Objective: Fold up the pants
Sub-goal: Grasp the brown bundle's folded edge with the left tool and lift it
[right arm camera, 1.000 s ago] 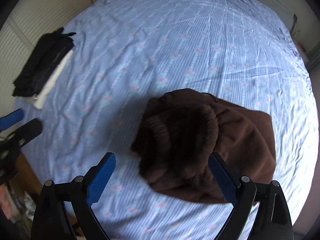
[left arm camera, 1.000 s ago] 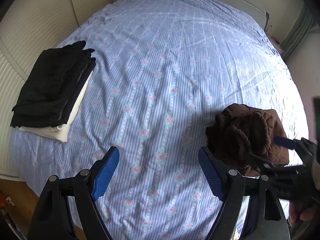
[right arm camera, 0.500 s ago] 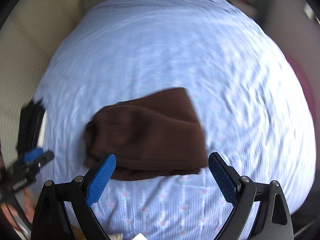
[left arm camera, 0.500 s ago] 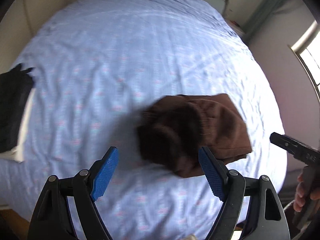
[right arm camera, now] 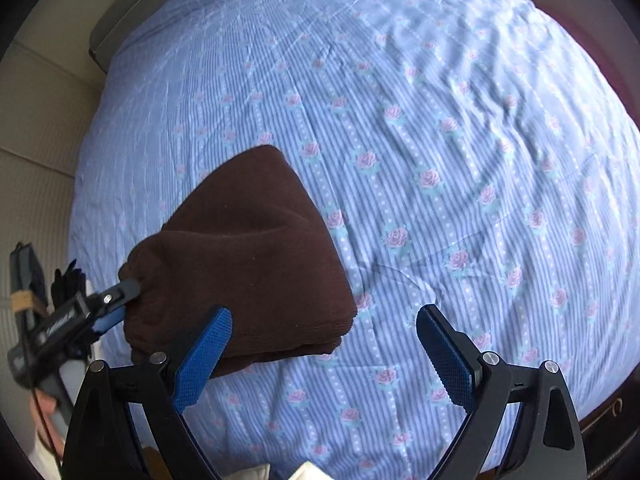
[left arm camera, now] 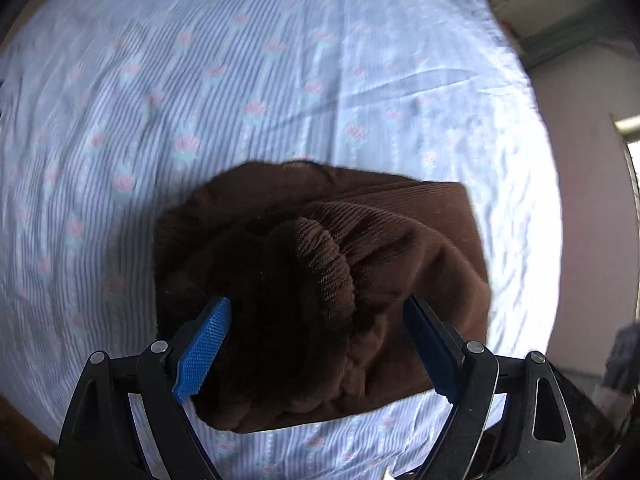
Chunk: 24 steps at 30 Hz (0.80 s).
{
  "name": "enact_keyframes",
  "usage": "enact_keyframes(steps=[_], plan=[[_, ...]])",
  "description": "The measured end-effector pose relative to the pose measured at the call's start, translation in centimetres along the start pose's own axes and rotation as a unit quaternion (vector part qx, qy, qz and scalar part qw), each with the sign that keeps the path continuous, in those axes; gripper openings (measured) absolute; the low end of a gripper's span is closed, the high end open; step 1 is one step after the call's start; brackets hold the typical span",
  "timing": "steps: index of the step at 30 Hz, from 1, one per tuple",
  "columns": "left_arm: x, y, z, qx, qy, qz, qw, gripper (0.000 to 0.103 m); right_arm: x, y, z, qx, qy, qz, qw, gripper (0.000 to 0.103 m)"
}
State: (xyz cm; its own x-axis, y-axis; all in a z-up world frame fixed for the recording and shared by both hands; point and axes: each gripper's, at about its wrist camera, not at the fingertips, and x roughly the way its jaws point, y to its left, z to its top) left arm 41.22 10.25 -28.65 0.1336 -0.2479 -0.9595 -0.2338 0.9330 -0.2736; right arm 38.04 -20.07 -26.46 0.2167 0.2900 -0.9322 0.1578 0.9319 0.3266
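Now the brown pants are approached with both grippers spread wide.

Nearest, the left gripper is held open just over the bunched pants, its pads straddling the ribbed waistband, presumably so that a hold can be taken there. The right gripper is kept open and empty beside the heap's edge. Farther off, only striped bedsheet is seen, where the pants could be spread.

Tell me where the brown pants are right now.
The brown pants lie bunched on the striped floral bedsheet near its front edge, between the open fingers of the left gripper and just left of the open right gripper.
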Motion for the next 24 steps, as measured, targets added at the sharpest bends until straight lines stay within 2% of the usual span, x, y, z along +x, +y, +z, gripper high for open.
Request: enact_keyframes(steps=[1, 2, 6, 7, 8, 10, 11, 13, 16, 22, 24], plan=[[0.4, -0.1, 0.0, -0.001, 0.003, 0.007, 1.0000, 0.086, 0.4, -0.1, 0.1, -0.006, 0.004, 0.003, 1.000, 0.095], [0.8, -0.5, -0.1, 0.003, 0.004, 0.015, 0.9999, 0.080, 0.5, -0.1, 0.1, -0.010, 0.007, 0.004, 1.000, 0.095], [0.7, -1.0, -0.7, 0.013, -0.004, 0.035, 0.9993, 0.038, 1.5, -0.4, -0.1, -0.034, 0.022, 0.009, 0.999, 0.095], [0.1, -0.8, -0.8, 0.005, -0.009, 0.025, 0.9996, 0.034, 1.6, -0.6, -0.2, -0.037, 0.026, 0.010, 0.999, 0.095], [-0.5, -0.5, -0.9, -0.005, -0.013, 0.006, 0.9999, 0.025, 1.7, -0.8, -0.3, -0.039, 0.030, 0.011, 0.999, 0.095], [-2.7, 0.3, -1.3, -0.033, -0.031, -0.036, 0.9983, 0.025, 1.5, -1.1, -0.7, -0.040, 0.039, 0.012, 0.998, 0.095], [-3.7, 0.4, -1.7, -0.033, -0.042, -0.042, 0.9977, 0.025, 1.3, -1.2, -0.9, -0.042, 0.042, 0.015, 0.998, 0.095], [-5.6, 0.4, -2.6, -0.016, -0.064, -0.032, 0.9973, 0.025, 1.1, -1.0, -1.6, -0.056, 0.050, 0.006, 0.997, 0.095], [-6.4, 1.2, -3.7, -0.007, -0.073, -0.013, 0.9972, 0.025, 1.9, -0.5, -2.5, -0.084, 0.063, -0.002, 0.994, 0.095], [-5.6, 5.5, -4.6, -0.062, -0.051, -0.012, 0.9967, 0.027, 4.1, 2.0, -3.6, -0.127, 0.083, 0.001, 0.988, 0.095], [-4.9, 6.4, -4.7, -0.074, -0.044, -0.011, 0.9962, 0.036, 4.6, 2.9, -3.8, -0.146, 0.085, -0.003, 0.986, 0.095]])
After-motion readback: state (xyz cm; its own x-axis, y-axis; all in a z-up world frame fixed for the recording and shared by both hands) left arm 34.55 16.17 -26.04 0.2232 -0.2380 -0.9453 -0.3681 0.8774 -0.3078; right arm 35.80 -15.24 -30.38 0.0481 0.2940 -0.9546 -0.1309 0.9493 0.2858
